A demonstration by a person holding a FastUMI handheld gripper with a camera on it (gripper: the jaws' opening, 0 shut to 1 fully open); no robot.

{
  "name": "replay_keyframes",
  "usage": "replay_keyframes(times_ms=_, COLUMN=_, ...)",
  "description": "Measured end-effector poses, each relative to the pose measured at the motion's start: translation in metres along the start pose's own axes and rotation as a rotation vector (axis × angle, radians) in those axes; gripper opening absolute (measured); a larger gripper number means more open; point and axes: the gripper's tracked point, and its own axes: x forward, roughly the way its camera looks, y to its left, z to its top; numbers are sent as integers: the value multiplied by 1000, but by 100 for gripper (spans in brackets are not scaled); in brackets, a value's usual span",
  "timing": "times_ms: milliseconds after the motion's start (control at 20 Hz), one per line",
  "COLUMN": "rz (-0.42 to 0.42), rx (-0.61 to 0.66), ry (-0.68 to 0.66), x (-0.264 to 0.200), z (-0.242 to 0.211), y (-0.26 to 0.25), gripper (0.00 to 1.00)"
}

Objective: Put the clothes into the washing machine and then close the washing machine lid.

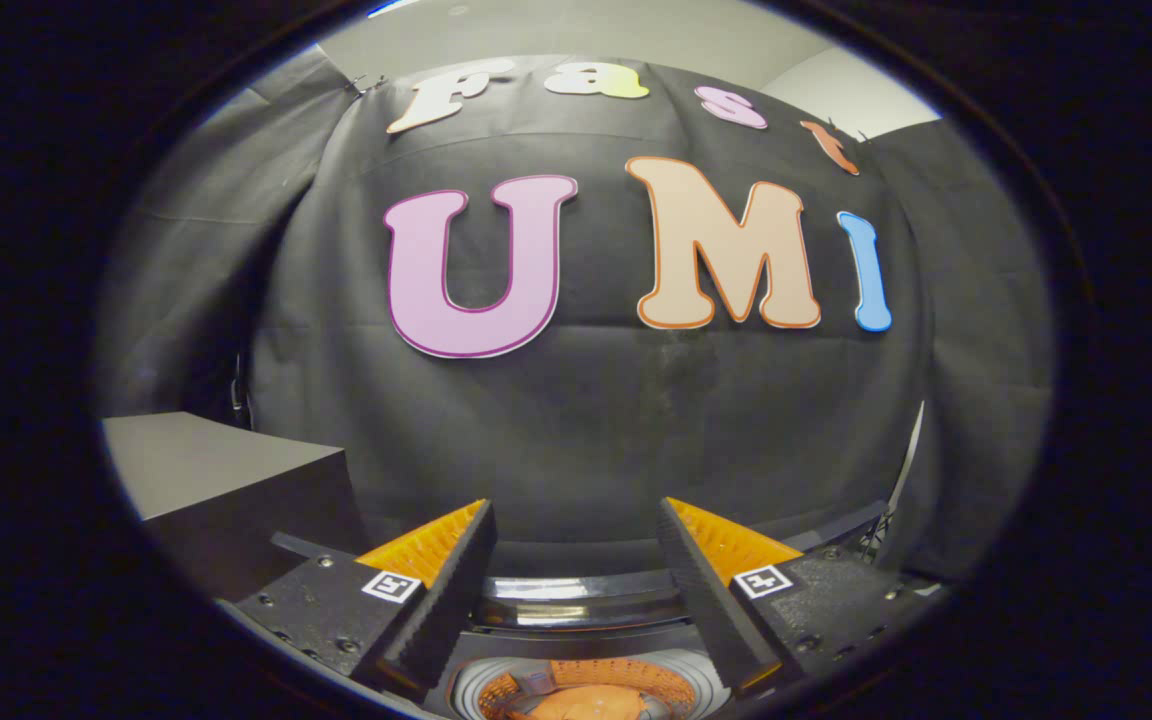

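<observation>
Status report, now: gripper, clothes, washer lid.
Gripper open, fingers apart, holding nothing. Orange garment lies in the washing machine drum, below between the fingers. Lid appears still open, just ahead. Nothing in the way.

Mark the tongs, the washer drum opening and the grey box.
tongs (pixel 576 545): gripper view, the open gap midway between the tips.
washer drum opening (pixel 586 685): gripper view, orange item inside the tub, below the tongs.
grey box (pixel 206 460): gripper view, its flat top.

Screwed claw (pixel 576 570) mounts — 2 square tag markers
</observation>
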Motion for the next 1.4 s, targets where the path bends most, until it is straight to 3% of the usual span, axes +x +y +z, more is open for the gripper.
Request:
replay_keyframes(times_ms=350, rz=-50, rx=-11, ry=39, x=0, z=-10, y=-9, gripper=97)
replay_keyframes(times_ms=450, rz=-88, rx=-91, ry=131, x=-11, z=-32, y=-24, gripper=97)
replay_keyframes(times_ms=600, rz=-78, rx=-153, ry=117, x=-21, z=-49, y=-27, gripper=97)
replay_keyframes(times_ms=1400, rz=-98, rx=-96, ry=110, x=-91, z=-35, y=-34, gripper=96)
